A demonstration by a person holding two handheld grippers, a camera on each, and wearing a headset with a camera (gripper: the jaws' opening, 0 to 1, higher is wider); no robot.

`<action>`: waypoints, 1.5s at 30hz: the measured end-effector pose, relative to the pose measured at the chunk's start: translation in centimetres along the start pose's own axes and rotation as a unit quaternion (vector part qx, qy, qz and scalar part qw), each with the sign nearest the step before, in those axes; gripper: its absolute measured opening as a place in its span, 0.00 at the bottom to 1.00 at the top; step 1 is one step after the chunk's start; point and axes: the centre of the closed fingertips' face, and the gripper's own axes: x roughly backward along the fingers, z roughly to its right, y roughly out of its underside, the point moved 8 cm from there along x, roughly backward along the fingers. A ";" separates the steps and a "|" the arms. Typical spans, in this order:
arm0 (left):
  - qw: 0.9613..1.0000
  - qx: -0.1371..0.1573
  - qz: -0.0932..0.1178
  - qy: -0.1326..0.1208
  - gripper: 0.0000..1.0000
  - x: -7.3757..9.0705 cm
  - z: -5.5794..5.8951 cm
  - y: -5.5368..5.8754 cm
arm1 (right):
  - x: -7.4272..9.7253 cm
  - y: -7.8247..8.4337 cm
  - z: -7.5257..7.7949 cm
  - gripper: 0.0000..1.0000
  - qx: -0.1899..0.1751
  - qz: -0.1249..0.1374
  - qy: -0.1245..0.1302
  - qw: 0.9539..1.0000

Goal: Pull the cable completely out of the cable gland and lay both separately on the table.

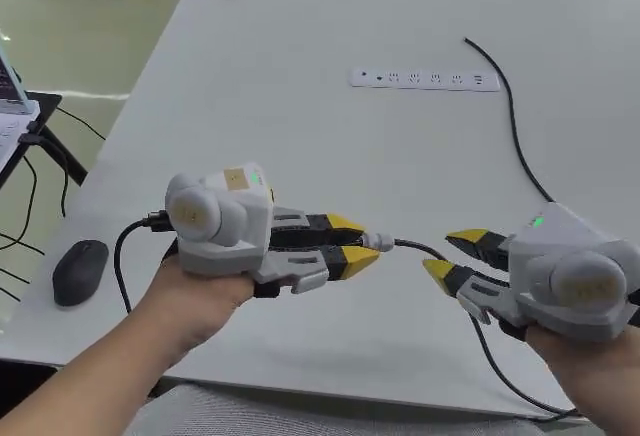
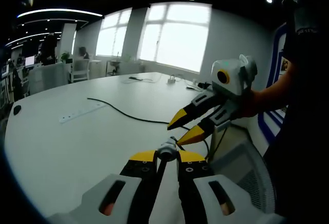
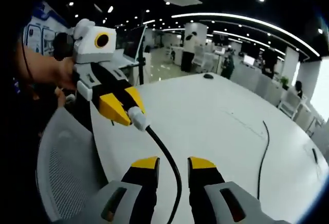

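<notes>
Wide white tabletop (image 1: 400, 156). L gripper (image 1: 366, 241), grey w/ yellow tips, held over table's front edge, left-centre. R gripper (image 1: 438, 251), same build, over front edge toward table's right. Long white power strip (image 1: 424, 79) flat at table's centre. Thin black cable (image 3: 160, 142) runs above front edge, between R gripper's spread jaws. Small pale-grey cable gland (image 3: 137, 117), cable end inside it, pinched in L gripper's narrow jaws above table.

Cable gland (image 1: 377, 242): small, pale grey, round fitting. Pinched at the tips of the left claw (image 1: 368, 240) and held above the worktop (image 1: 400, 156).
Cable (image 1: 412, 246): thin, black, still seated in the gland. Runs between the spread jaws of the right claw (image 1: 440, 252), then sags toward the worktop's near edge.
</notes>
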 end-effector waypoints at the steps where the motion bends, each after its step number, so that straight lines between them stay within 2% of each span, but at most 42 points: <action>1: 1.000 0.000 0.000 0.001 0.15 0.0 0.0 0.0 | -0.1 -0.3 -0.2 0.18 0.002 -0.002 -0.002 1.000; 3: 1.000 -0.001 0.000 0.001 0.15 0.0 0.1 -0.1 | -0.5 -0.9 -0.7 0.17 0.009 -0.005 -0.010 1.000; 5: 1.000 0.000 0.000 0.002 0.15 0.0 0.1 0.0 | -0.8 -1.1 -0.9 0.16 0.035 -0.012 -0.013 0.999; 6: 1.000 -0.001 0.000 0.003 0.15 -0.1 0.2 0.0 | -1.0 -1.2 -1.1 0.15 0.055 -0.020 -0.011 0.998; 10: 1.000 -0.003 -0.004 0.004 0.15 0.0 0.2 0.1 | -1.2 -1.4 -1.5 0.10 0.085 -0.020 -0.011 0.996; 13: 1.000 -0.003 -0.005 0.005 0.15 0.0 0.3 0.1 | -1.3 -1.6 -1.7 0.06 0.116 -0.024 -0.009 0.993; 19: 1.000 -0.003 -0.007 0.005 0.15 0.0 0.4 0.2 | -1.5 -1.7 -2.4 0.02 0.131 -0.022 -0.010 0.991; 21: 1.000 -0.003 -0.003 0.004 0.15 0.0 0.4 0.2 | -1.4 -1.7 -2.2 0.02 0.104 -0.009 0.004 0.995; 22: 1.000 0.000 -0.001 0.004 0.15 0.1 0.4 0.1 | -1.2 -1.7 -2.1 0.02 0.092 -0.004 0.001 0.996; 28: 1.000 -0.005 -0.006 0.004 0.15 -0.2 0.6 0.3 | -1.4 -1.1 -2.1 0.01 0.068 -0.010 -0.005 0.998; 32: 1.000 -0.005 -0.005 0.003 0.15 -0.1 0.6 0.4 | -1.4 -0.7 -1.8 0.01 0.025 -0.013 -0.003 1.000; 36: 1.000 -0.002 -0.003 0.003 0.15 0.0 0.5 0.4 | -1.5 -0.3 -1.4 0.01 0.007 -0.016 0.001 1.000; 45: 1.000 0.002 0.004 0.002 0.15 0.4 0.3 0.1 | -1.4 2.0 0.2 0.00 -0.072 -0.032 0.019 0.997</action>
